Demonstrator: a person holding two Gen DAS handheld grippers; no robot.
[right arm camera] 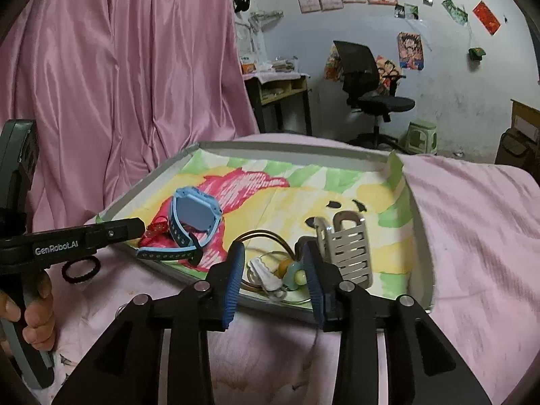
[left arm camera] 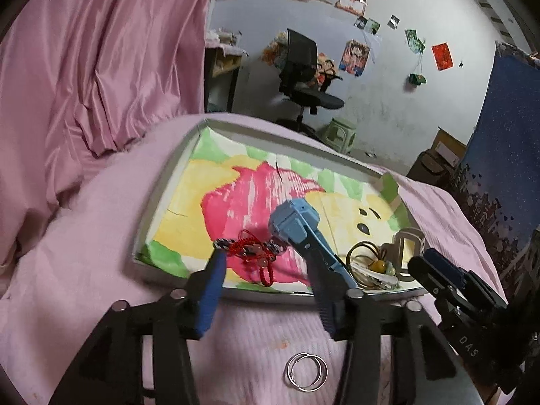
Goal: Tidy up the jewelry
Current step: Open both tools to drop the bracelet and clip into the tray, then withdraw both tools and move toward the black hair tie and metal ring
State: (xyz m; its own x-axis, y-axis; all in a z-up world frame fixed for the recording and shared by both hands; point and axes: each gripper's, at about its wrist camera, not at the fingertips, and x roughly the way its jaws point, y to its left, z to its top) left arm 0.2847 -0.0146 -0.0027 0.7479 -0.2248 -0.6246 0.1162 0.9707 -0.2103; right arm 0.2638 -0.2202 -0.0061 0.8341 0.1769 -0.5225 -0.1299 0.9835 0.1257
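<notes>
A shallow tray (left arm camera: pixel 168 182) lined with a painted sheet lies on the pink bed. In the left wrist view my left gripper (left arm camera: pixel 263 253) is open over the tray's near edge, its fingers either side of a red cord bracelet (left arm camera: pixel 256 256) and a blue watch (left arm camera: pixel 297 222). In the right wrist view my right gripper (right arm camera: pixel 272 253) is open around a pile of bangles, beads and a white clip (right arm camera: pixel 270 275) in the tray (right arm camera: pixel 422 253). A grey hair claw (right arm camera: pixel 351 246) stands just right of it. The watch (right arm camera: pixel 195 216) lies to the left.
Two silver hoops (left arm camera: pixel 306 375) lie on the bedspread below my left gripper. A black hair tie (right arm camera: pixel 81 268) lies on the bed left of the tray. A pink curtain (left arm camera: pixel 101 50) hangs at the left. An office chair (right arm camera: pixel 368 81) stands behind.
</notes>
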